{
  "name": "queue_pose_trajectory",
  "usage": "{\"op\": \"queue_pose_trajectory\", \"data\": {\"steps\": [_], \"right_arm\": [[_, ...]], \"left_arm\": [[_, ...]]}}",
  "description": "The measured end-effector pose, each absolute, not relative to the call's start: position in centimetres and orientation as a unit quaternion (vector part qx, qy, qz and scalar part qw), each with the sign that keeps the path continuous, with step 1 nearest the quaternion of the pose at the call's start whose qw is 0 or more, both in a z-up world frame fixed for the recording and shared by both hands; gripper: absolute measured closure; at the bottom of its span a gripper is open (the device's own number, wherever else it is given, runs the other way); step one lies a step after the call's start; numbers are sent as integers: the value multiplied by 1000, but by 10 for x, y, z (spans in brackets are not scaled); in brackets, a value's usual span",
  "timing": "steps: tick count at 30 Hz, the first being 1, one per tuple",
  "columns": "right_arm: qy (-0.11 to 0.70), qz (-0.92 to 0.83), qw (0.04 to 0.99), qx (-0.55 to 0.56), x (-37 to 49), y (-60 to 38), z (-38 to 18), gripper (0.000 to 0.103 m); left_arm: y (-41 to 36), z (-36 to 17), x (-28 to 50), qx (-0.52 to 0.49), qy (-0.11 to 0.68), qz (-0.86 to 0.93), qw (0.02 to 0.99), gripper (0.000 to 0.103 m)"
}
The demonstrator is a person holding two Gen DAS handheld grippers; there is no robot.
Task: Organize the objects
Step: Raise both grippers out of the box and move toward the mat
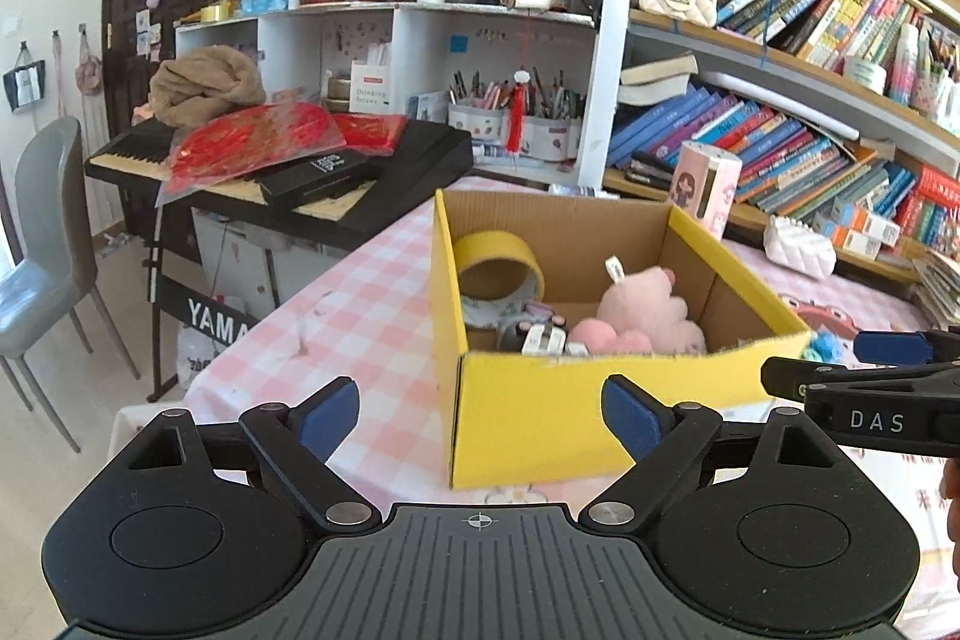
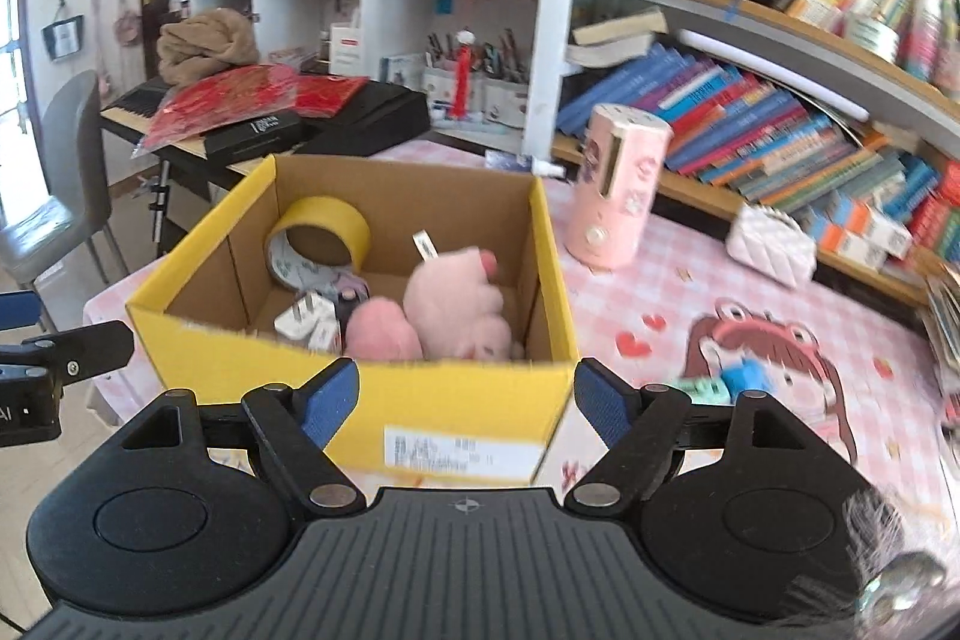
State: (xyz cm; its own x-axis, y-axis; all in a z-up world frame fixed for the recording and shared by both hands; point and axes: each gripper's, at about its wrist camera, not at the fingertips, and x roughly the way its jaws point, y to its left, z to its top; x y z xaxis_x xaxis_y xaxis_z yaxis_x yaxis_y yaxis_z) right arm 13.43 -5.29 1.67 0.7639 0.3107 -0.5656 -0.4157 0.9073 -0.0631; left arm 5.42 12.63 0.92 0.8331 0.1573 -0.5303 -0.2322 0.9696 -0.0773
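matt cardboard box (image 2: 480, 403), fuzzy plush toy (image 2: 456, 301)

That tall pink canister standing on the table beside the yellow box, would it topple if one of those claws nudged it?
Probably. The pink canister stands upright, taller than wide, so a high push may tip it. Its rounded sides suggest it would then roll across the checked tablecloth. Its smooth surface might slip between pads.
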Motion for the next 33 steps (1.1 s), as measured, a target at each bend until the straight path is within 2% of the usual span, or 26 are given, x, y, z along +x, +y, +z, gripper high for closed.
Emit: {"op": "queue_pose_trajectory", "data": {"steps": [9, 33], "right_arm": [[297, 144, 940, -84, 102, -60, 6, 17], [327, 117, 934, -82, 45, -87, -11, 10]], "left_arm": [[117, 3, 35, -50, 290, 100, 951, 11], [84, -13, 0, -19, 336, 50, 940, 10]]}}
